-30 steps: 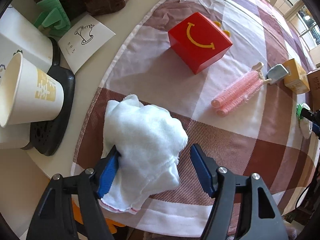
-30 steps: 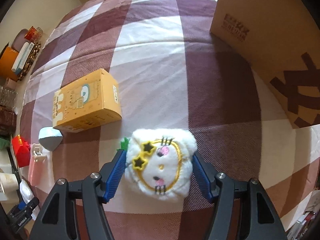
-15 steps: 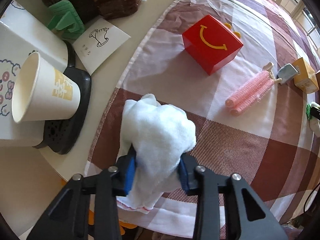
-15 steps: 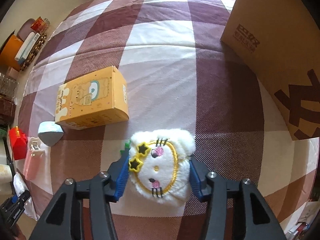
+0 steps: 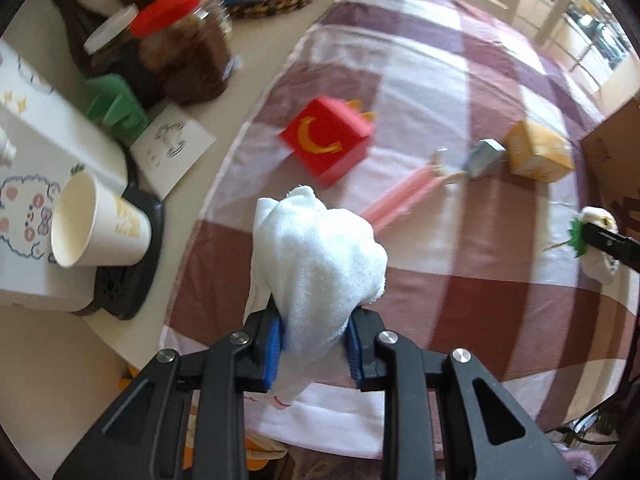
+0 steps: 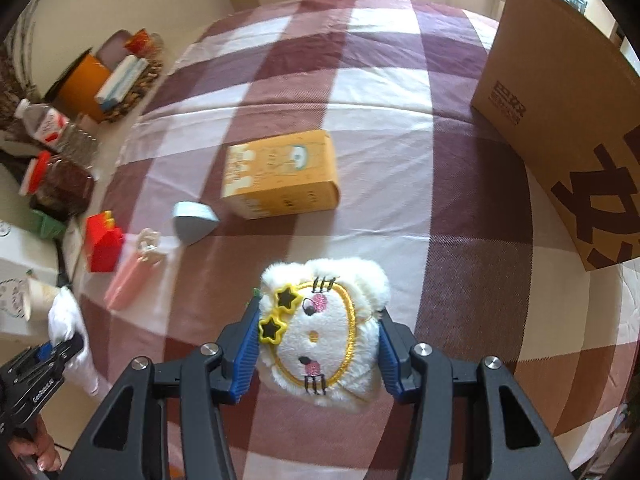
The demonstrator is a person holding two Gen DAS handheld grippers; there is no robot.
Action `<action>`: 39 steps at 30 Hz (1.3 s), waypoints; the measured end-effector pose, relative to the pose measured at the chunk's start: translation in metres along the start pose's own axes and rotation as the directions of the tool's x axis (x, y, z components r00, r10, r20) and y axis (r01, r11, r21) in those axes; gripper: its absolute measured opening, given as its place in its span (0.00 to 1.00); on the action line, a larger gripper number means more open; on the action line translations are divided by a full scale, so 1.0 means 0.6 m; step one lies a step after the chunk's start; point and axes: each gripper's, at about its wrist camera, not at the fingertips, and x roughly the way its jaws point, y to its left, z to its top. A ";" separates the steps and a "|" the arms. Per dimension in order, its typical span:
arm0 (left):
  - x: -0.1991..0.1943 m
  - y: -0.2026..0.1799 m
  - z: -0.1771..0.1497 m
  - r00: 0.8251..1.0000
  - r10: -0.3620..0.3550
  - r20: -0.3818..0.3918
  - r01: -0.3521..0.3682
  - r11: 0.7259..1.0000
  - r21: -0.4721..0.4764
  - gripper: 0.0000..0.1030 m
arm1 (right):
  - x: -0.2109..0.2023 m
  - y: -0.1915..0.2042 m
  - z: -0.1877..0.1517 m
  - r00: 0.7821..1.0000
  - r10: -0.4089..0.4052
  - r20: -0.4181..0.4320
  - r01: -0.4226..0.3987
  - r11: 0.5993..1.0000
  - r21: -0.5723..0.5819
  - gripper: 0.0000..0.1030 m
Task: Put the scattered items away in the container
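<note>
Left gripper (image 5: 314,346): the blue pads are clamped on the lower folds of the white towel (image 5: 320,264), which bunches upward between the jaws and sits raised above the checked tablecloth (image 5: 460,272). Right gripper (image 6: 316,354): the pads press both flanks of the white plush toy (image 6: 324,328), face side up, with yellow star glasses on the embroidered face; the toy is held clear of the cloth.

Beyond the towel in the left wrist view, a pink roller (image 5: 400,200) lies on the cloth, blurred. Just past it stands the red box (image 5: 330,144) with a yellow curved mark. Farther right, a grey-blue wedge (image 5: 482,158) lies just beside the orange carton (image 5: 538,156).

In the right wrist view the orange carton lies flat near the cloth's centre, with the wedge near its lower left corner. The cardboard box (image 6: 560,112) stands at the right edge of the cloth, well apart from the loose items; its interior is not visible.

Off the cloth on the bare table (image 5: 256,48), a paper cup (image 5: 96,220) lies tipped on a black tray (image 5: 128,284). Behind it are a green clip (image 5: 116,106), a printed card (image 5: 172,148) and several jars (image 5: 188,52).
</note>
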 end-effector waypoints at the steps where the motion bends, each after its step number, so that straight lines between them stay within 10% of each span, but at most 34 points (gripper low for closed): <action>1: -0.006 -0.005 0.008 1.000 -0.011 0.005 0.011 1.000 0.011 0.26 | -0.008 0.004 -0.006 1.000 0.007 0.002 -0.007 1.000 -0.007 0.50; 39: -0.094 -0.300 0.059 0.983 -0.167 0.073 0.127 0.915 0.383 0.26 | -0.187 -0.056 -0.044 0.986 0.024 0.166 -0.033 0.998 0.051 0.50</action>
